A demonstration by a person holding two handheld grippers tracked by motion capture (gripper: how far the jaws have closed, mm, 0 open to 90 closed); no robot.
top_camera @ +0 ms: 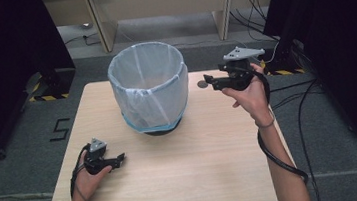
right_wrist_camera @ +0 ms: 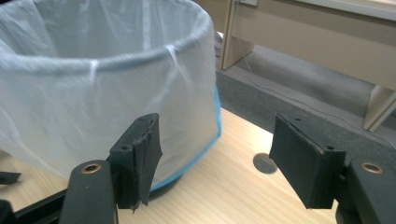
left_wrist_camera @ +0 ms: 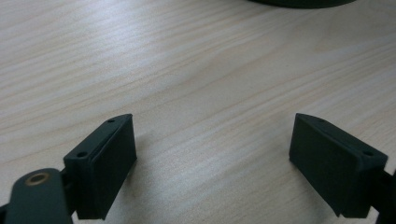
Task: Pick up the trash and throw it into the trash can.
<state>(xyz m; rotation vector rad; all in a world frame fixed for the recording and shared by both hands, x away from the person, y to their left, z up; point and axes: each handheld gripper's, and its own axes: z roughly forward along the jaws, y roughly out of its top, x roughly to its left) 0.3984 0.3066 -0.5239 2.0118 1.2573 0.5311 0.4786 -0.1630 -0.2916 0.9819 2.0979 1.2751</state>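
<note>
Fingers of both grippers gape empty: right gripper (top_camera: 208, 81) nears the white-lined round bin (top_camera: 149, 86), left gripper (top_camera: 119, 160) waits on the pale wooden counter (top_camera: 197, 159).

The high view looked down and forward over the whole table (top_camera: 185, 180). The left gripper view sat super close to the wood, while the right gripper view faced the bin (right_wrist_camera: 93, 93); 2 views shared it.

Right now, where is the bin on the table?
In the high view the bin stands at the table's far middle, left of the right gripper and beyond the left gripper.
</note>
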